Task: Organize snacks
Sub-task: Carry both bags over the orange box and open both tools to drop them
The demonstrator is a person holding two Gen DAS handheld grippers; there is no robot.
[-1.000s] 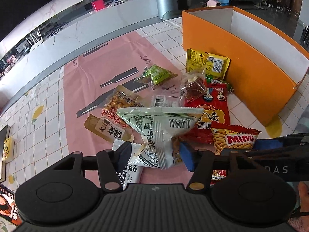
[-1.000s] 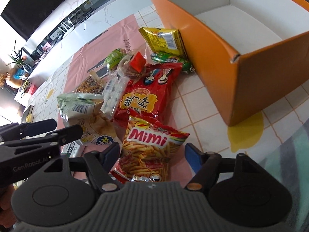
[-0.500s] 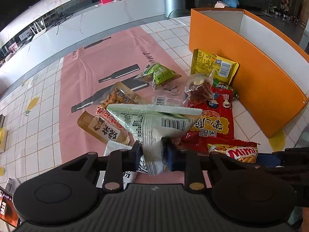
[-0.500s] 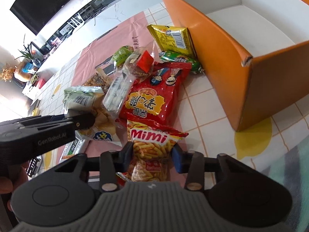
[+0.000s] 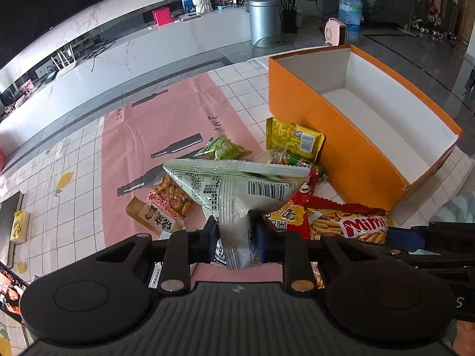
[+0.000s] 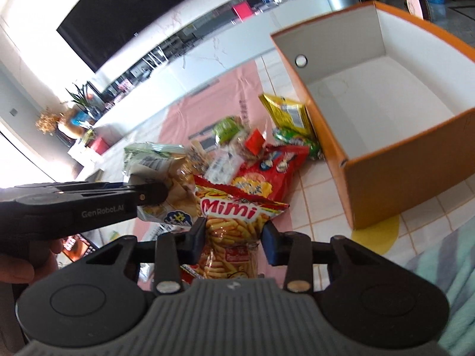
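Observation:
My left gripper (image 5: 234, 231) is shut on the lower corner of a pale green snack bag (image 5: 237, 184), which hangs above the pile. My right gripper (image 6: 234, 231) is shut on the red Mimi bag (image 6: 237, 216), its pads squeezing the crumpled middle. The Mimi bag (image 5: 356, 225) also shows in the left wrist view. The left gripper (image 6: 148, 192) appears at the left of the right wrist view. An orange box (image 5: 311, 109) with a bare white inside stands open at the right. Loose snacks lie beside it: a big red bag (image 6: 267, 172), a yellow packet (image 5: 294, 139), a green packet (image 5: 225, 148).
A pink mat (image 5: 166, 118) covers part of the tiled tablecloth. A peanut pack (image 5: 169, 195) and a tan packet (image 5: 151, 216) lie on it. A small yellow box (image 5: 19, 225) sits at the far left. A striped sleeve (image 6: 445, 267) is at the lower right.
Both grippers went from open to shut, the left on the pale green bag, the right on the Mimi bag. Both have risen with their bags, so more of the box's inside shows.

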